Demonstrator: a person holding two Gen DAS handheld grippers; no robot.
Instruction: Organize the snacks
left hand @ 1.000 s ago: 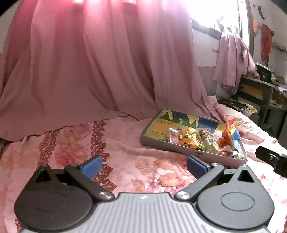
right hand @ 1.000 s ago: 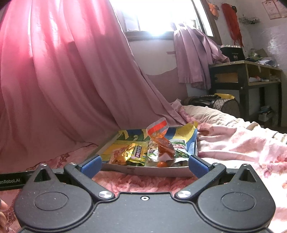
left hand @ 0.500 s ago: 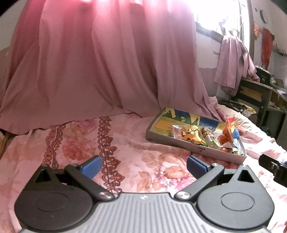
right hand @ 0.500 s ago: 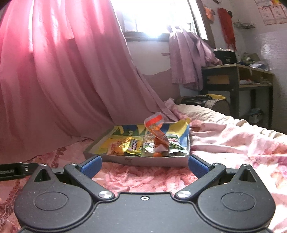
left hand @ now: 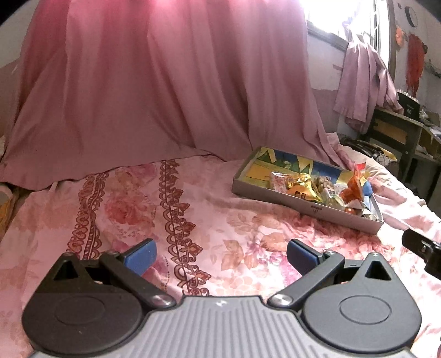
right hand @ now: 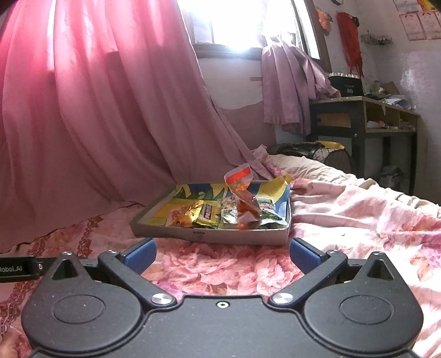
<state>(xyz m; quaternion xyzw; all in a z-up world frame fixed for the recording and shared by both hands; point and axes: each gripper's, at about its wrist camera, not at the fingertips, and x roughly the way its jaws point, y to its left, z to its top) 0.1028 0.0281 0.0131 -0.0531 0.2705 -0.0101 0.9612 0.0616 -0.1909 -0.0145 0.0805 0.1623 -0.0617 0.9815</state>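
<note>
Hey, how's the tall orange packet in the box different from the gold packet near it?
The orange packet stands upright, its twisted top rising above the tray rim; the gold packet lies flat, below the rim. The orange packet has a red and white band at its top and looks partly clear; the gold packet is shiny and opaque. The orange one sits toward the tray's right side, the gold one further left. Both rest inside the tray, untouched by either gripper.

We can't read print on snack packets in tray; too small. Other gripper cut off at right picture edge. Window blown out, nothing visible beyond.
</note>
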